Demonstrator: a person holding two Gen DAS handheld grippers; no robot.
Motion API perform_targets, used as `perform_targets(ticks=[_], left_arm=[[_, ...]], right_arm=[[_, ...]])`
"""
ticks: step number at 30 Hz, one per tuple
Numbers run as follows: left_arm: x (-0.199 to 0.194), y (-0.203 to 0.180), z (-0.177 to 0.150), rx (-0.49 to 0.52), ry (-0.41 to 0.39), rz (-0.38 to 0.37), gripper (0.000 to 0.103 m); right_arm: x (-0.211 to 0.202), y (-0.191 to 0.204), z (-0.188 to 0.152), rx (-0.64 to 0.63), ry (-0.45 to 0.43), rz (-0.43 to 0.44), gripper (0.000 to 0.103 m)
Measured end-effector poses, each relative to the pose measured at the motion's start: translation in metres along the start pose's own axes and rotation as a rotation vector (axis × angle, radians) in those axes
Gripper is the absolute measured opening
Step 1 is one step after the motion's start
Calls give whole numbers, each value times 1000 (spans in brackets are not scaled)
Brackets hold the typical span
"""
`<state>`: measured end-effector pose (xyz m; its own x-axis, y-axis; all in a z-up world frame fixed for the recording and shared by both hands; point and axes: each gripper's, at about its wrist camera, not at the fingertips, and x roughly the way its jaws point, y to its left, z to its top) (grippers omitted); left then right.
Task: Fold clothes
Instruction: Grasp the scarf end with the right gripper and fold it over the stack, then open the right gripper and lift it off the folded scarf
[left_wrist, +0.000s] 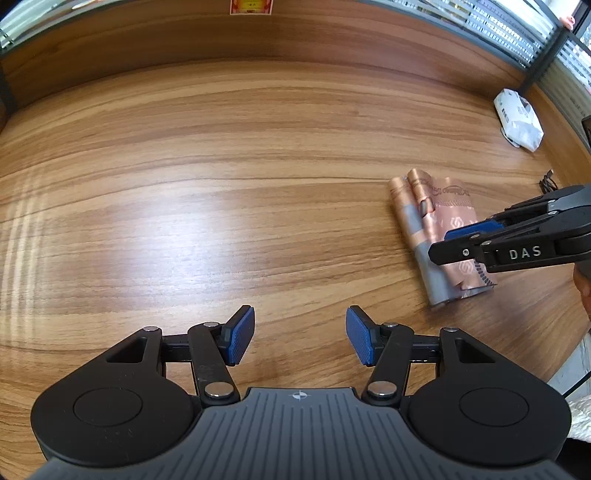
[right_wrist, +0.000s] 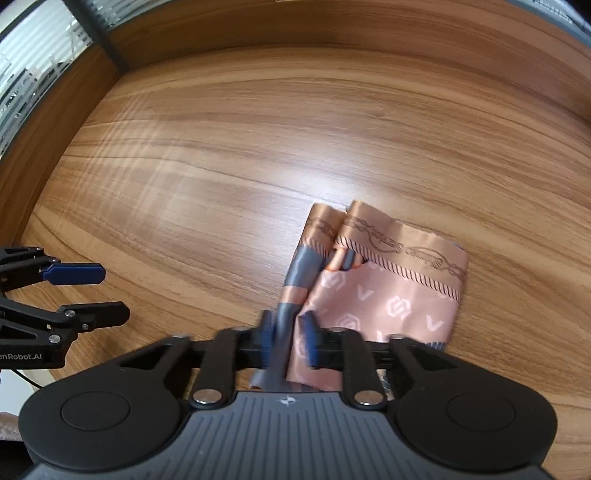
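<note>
Right claw (right_wrist: 290, 341), pinched on the folded copper-and-grey patterned satin cloth (right_wrist: 384, 291), could be slipped from, undoing folds, while left claw (left_wrist: 300, 334) is held spread.

The scarf (right_wrist: 384, 291) is glossy copper-pink with grey bands, a dark rope-and-chain border and pale hexagon and V motifs. Both grippers are black with blue ribbed pads (left_wrist: 242, 334). The table (left_wrist: 221, 184) is streaked brown woodgrain; the bag (left_wrist: 519, 120) is white with grey print

Bright daylight, window glare streaking the wooden table (left_wrist: 192, 229), strong fisheye curvature, motion blur in right view
</note>
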<state>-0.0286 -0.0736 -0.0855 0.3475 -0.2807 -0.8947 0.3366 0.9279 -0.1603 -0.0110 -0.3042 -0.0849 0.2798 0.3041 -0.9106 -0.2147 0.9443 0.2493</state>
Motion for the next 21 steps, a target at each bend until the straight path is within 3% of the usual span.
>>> perform_targets(ticks=[4, 15, 21], left_arm=[[2, -8, 3, -1, 0, -14, 58], [23, -50, 18, -44, 25, -109, 58], [40, -77, 27, -26, 32, -123, 63]], right_arm=[[-15, -5, -3, 0, -20, 5, 44], [-53, -52, -24, 50, -37, -18, 48], [-64, -80, -40, 86, -40, -27, 49]])
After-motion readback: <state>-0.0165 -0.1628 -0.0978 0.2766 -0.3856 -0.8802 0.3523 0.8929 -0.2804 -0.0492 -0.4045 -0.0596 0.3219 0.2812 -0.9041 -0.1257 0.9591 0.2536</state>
